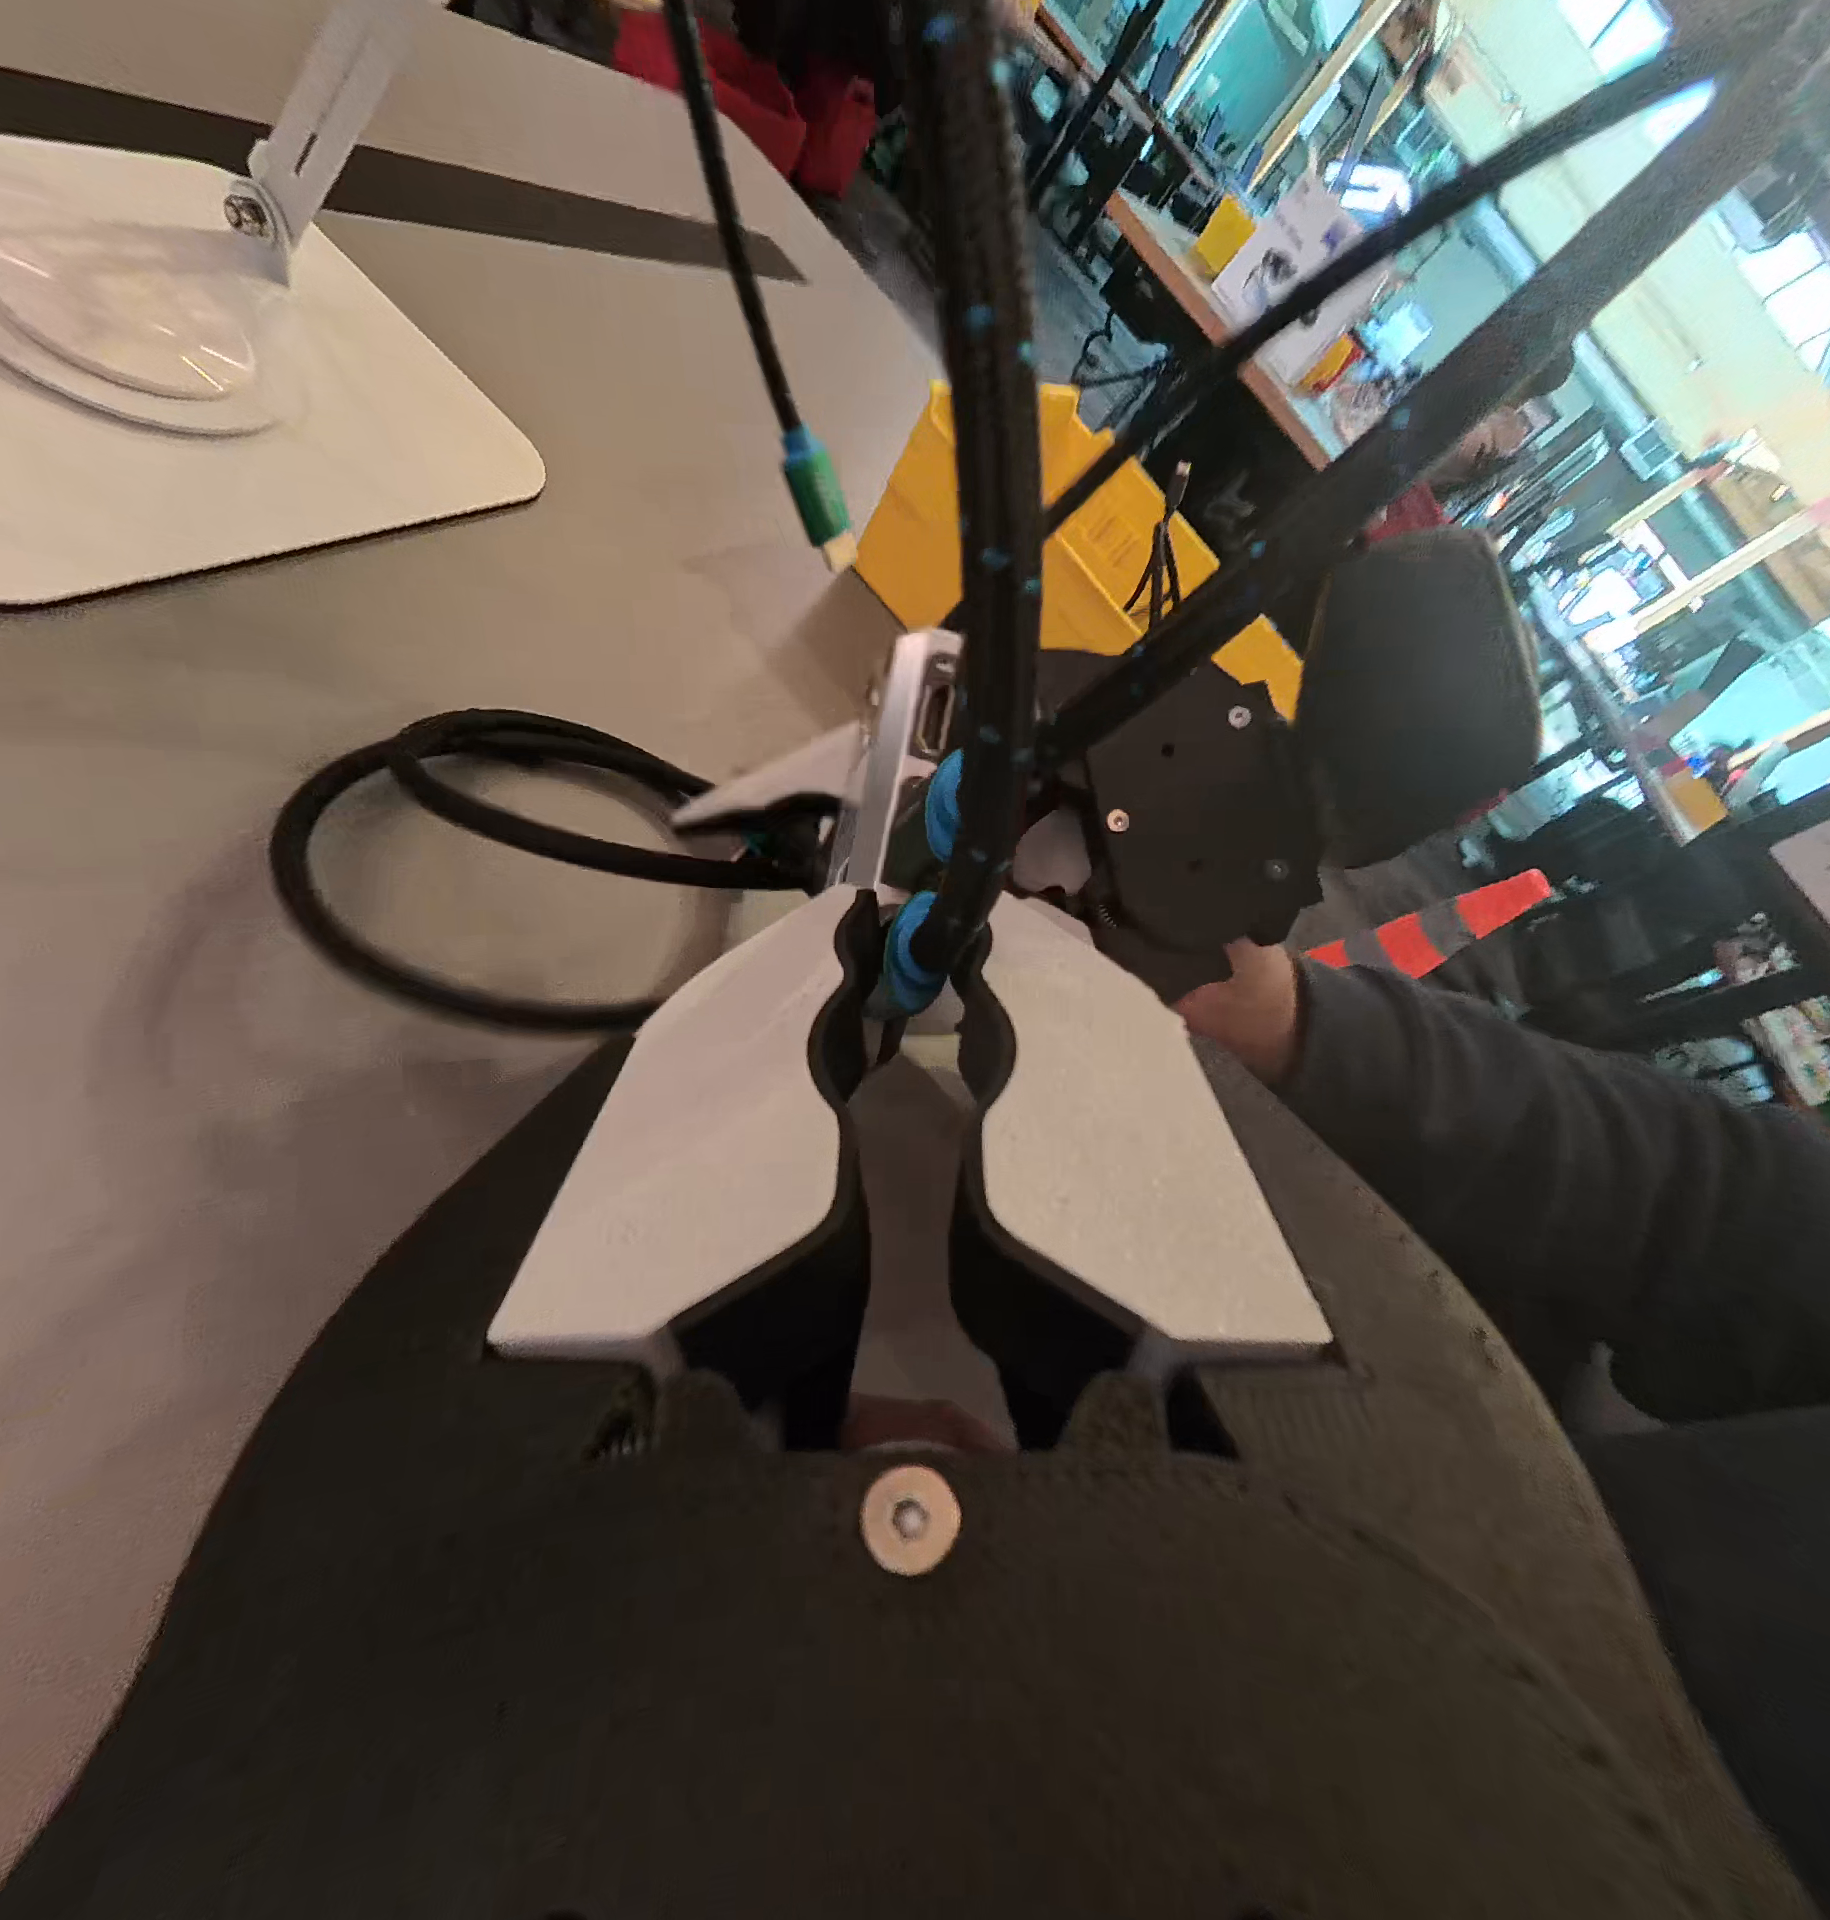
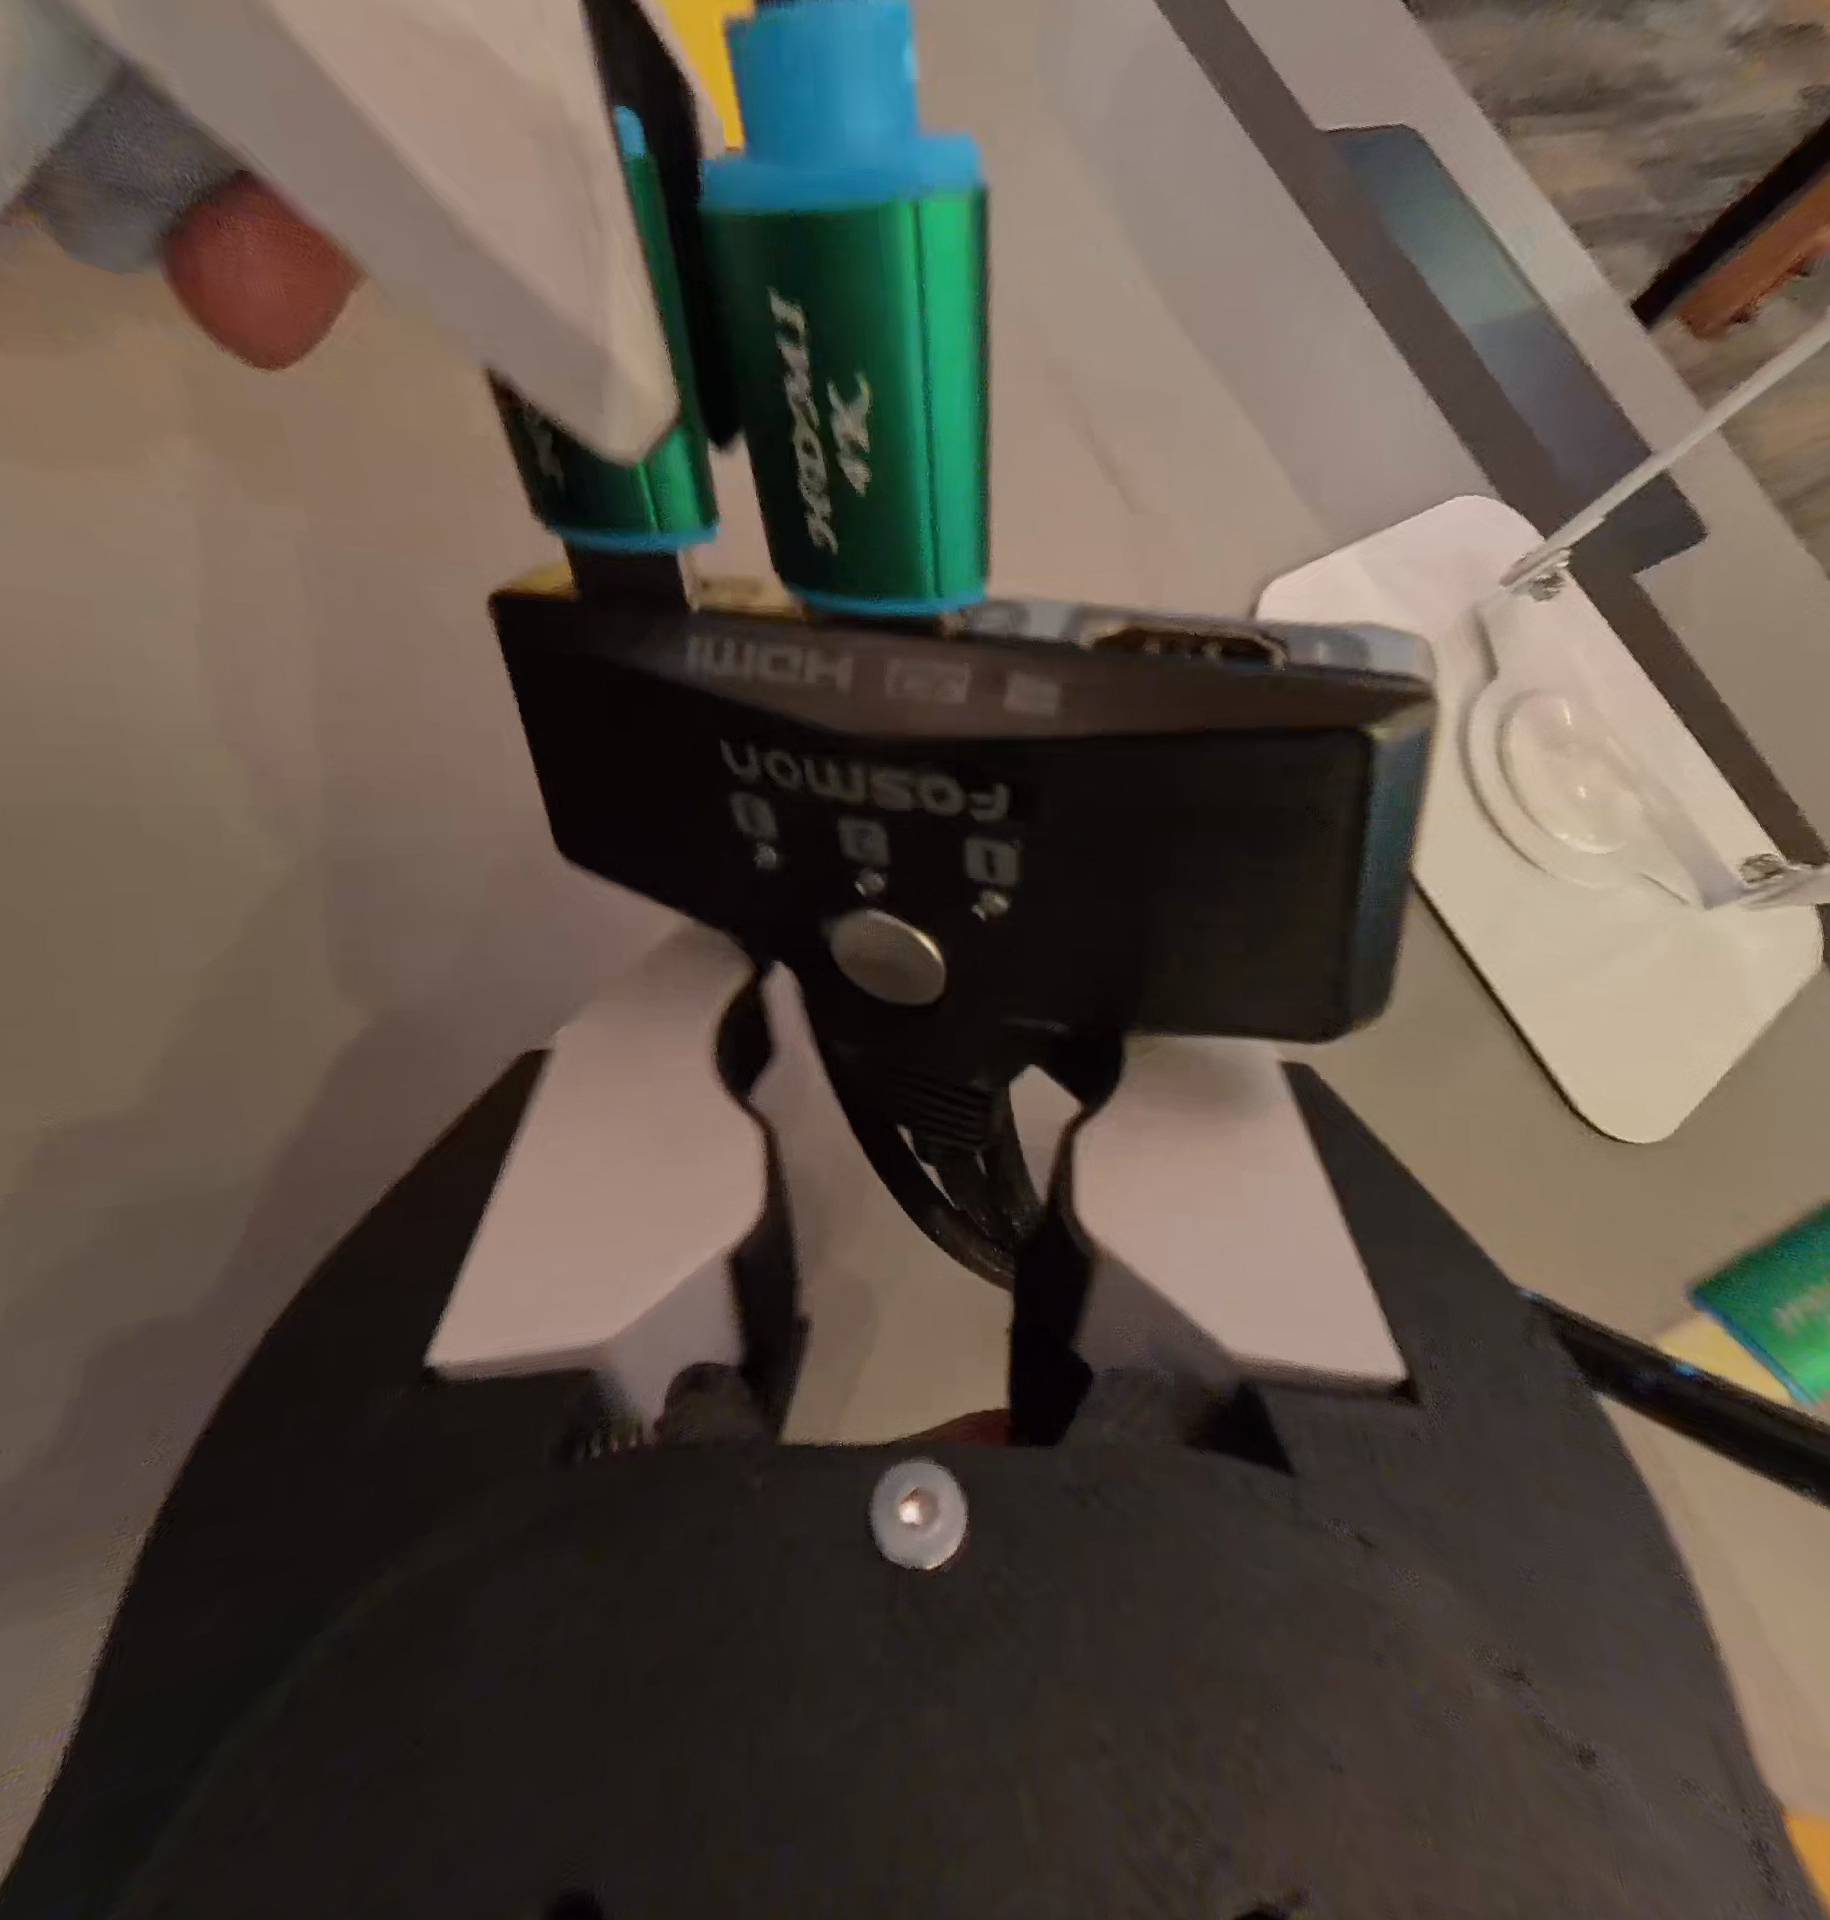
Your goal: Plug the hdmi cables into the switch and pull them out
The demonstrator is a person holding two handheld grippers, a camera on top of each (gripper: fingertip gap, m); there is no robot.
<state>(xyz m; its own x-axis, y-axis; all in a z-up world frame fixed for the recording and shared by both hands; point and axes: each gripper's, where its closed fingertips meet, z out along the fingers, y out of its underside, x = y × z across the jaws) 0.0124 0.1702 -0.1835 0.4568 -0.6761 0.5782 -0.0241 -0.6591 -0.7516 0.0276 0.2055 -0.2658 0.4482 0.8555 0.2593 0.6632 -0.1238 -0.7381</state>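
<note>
Two green plugs [image 2: 869, 405] sit in the switch [image 2: 994, 831], which my right gripper [image 2: 916, 1049] pinches above the table. My left gripper [image 1: 916, 982] pinches the plug [image 2: 620, 488] farthest from the free port [image 2: 1181, 649]. I judge it needs a straight pull.

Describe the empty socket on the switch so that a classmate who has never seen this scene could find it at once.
Start at the black switch held in the right gripper. Along its far edge stand two green plugs, side by side. The empty socket is next along that edge, towards the white stand; it alone has no plug in it.
</note>
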